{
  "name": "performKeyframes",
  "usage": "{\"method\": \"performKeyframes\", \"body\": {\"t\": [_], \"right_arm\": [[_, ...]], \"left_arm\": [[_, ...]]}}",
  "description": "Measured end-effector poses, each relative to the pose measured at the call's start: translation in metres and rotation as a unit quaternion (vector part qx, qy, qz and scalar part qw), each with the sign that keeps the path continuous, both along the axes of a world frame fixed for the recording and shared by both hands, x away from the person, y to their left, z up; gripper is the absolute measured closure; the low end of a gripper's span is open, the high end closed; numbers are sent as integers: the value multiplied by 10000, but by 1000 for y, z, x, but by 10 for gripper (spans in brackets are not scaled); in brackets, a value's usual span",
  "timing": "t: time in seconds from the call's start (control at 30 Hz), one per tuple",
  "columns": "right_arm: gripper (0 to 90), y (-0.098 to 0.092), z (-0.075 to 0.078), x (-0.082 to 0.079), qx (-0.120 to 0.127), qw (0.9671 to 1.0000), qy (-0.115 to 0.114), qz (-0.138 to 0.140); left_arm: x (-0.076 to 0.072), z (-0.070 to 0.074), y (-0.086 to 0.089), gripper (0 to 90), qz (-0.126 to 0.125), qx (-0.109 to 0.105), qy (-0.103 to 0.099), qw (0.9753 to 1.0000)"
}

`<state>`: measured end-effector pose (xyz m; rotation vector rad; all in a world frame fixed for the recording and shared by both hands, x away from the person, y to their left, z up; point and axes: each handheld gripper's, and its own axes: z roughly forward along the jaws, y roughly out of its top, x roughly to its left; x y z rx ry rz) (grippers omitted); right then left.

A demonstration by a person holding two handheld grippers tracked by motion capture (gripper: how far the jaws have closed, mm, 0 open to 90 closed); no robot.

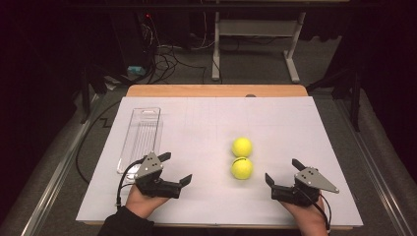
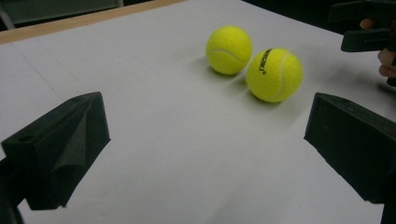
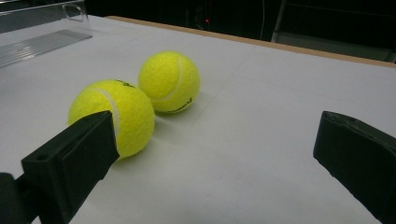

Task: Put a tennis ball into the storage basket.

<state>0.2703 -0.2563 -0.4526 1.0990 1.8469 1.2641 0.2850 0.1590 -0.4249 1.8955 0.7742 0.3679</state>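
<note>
Left hand-held gripper (image 1: 176, 168) jaws wide, right hand-held gripper (image 1: 282, 172) jaws wide, both empty, two touching tennis balls (image 1: 242, 157) on desk (image 1: 275, 123) between them, nearer the right one, clear tray (image 1: 140, 137) ahead of left one.

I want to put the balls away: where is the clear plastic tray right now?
In the high view the clear plastic tray lies lengthwise on the left of the white sheet, just beyond the left tool and left of the two tennis balls.

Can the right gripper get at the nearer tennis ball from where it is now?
Probably yes. The right gripper is open and the nearer tennis ball lies on bare table ahead of it; the farther ball sits close behind, not between.
</note>
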Motion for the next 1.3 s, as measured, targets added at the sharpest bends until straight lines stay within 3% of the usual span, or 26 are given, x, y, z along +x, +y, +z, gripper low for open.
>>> {"method": "performKeyframes", "body": {"t": [0.5, 0.9, 1.0, 1.07, 1.1, 1.17, 1.23, 1.3], "right_arm": [[0, -1, -1, 0, -8, 10000, 34, 9], [0, -1, -2, -1, -46, 10000, 57, 30], [0, -2, -3, -1, -66, 10000, 67, 15], [0, -2, -3, -2, -61, 9999, 80, -7], [0, -2, -4, -2, -71, 9999, 89, -13], [0, -2, -4, -2, -71, 9999, 88, -7], [0, -2, -4, -1, -77, 9999, 102, 10], [0, -2, -5, -1, -68, 9999, 103, 15]], "left_arm": [[5, -11, -22, 6, -231, 616, 418, 9970], [7, -21, -33, 5, -380, 1162, 812, 9892], [8, -23, -35, 5, -401, 1422, 990, 9841], [9, -23, -34, 6, -384, 1473, 1065, 9826], [10, -22, -34, 7, -348, 1558, 1178, 9801], [11, -21, -34, 7, -341, 1559, 1227, 9795], [12, -19, -34, 7, -333, 1638, 1330, 9769], [13, -18, -37, 8, -351, 1854, 1380, 9723]]}}
